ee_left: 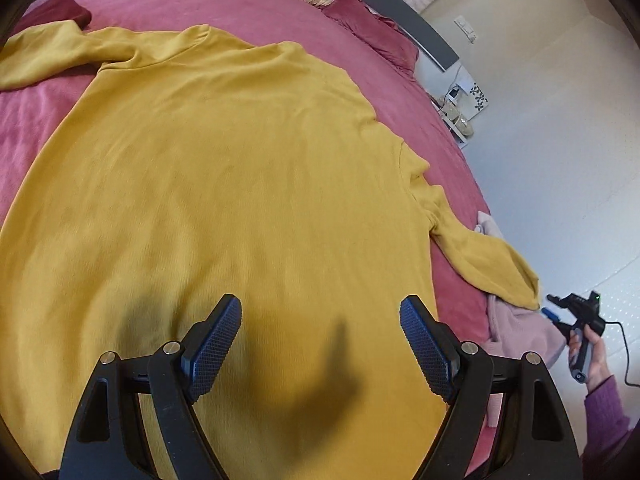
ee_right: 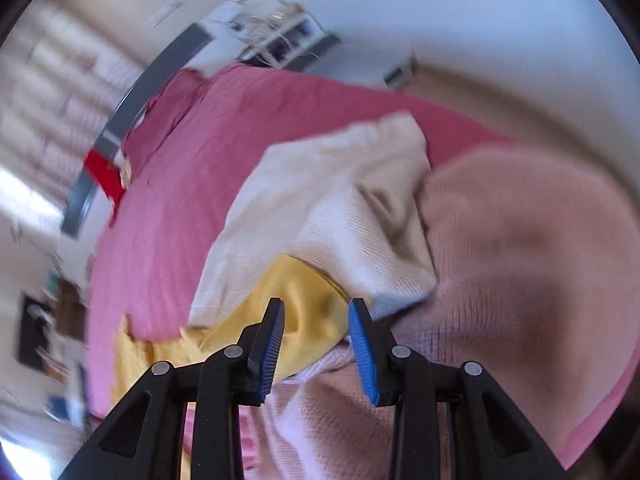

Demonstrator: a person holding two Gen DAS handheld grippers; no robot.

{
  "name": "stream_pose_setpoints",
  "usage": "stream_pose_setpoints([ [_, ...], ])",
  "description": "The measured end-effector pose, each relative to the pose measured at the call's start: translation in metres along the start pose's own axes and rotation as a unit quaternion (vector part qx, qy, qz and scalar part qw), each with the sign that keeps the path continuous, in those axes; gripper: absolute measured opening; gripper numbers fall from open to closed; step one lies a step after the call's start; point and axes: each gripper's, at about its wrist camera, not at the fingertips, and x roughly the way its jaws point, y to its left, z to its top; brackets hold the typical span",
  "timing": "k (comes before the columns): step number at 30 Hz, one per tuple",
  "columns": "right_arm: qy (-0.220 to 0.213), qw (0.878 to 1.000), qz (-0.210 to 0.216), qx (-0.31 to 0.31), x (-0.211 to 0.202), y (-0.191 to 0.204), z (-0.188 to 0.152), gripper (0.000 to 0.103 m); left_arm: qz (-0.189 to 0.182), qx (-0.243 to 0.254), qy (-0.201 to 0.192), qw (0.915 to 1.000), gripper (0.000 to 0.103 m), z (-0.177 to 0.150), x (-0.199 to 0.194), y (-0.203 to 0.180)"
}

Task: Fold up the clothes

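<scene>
**Mustard top spread on the bed, both grippers empty**

We see the yellow long-sleeved top (ee_left: 208, 184) lying flat across the pink bedspread (ee_left: 192, 4), filling most of the left wrist view. One sleeve runs out toward 10 o'clock, and the other sleeve (ee_left: 484, 256) trails toward 4 o'clock over the bed's edge. Our left gripper (ee_left: 321, 344) hovers above the lower part of the top with its fingers (ee_left: 216, 348) spread wide and nothing between them.

At 4 o'clock in the same view, our right hand (ee_left: 596, 356) holds the right gripper (ee_left: 554, 308) off the bed's side, beside a pale pink garment (ee_left: 516, 328).

The right wrist view is blurred. There the right gripper (ee_right: 316, 346) has its fingers (ee_right: 362, 348) partly apart and released, over a yellow fold (ee_right: 308, 300) but not pressing it. A cream garment (ee_right: 328, 208) lies at 12 o'clock from the fingers, and the pale pink knit (ee_right: 520, 248) at 2 o'clock.
</scene>
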Motion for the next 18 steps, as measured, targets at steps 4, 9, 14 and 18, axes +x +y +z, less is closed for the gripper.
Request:
stream_pose_setpoints([
  [4,0.015,0.998,0.035,0.052,0.023,-0.020,0.000,0.033,0.001,0.005,0.006,1.0000,0.083,-0.005,-0.006,-0.005],
  [9,-0.013,0.993,0.077,0.093,0.048,-0.023,0.002,0.007,-0.001,0.000,0.014,0.9999,0.083,-0.008,-0.007,-0.006],
  [14,-0.035,0.980,0.151,0.123,0.046,-0.014,-0.020,0.004,-0.007,-0.022,0.013,0.9996,0.083,-0.007,-0.010,0.003],
  [18,-0.045,0.958,0.249,0.133,0.030,0.025,-0.036,0.004,-0.017,-0.049,0.007,0.9986,0.083,-0.004,-0.014,0.016],
])
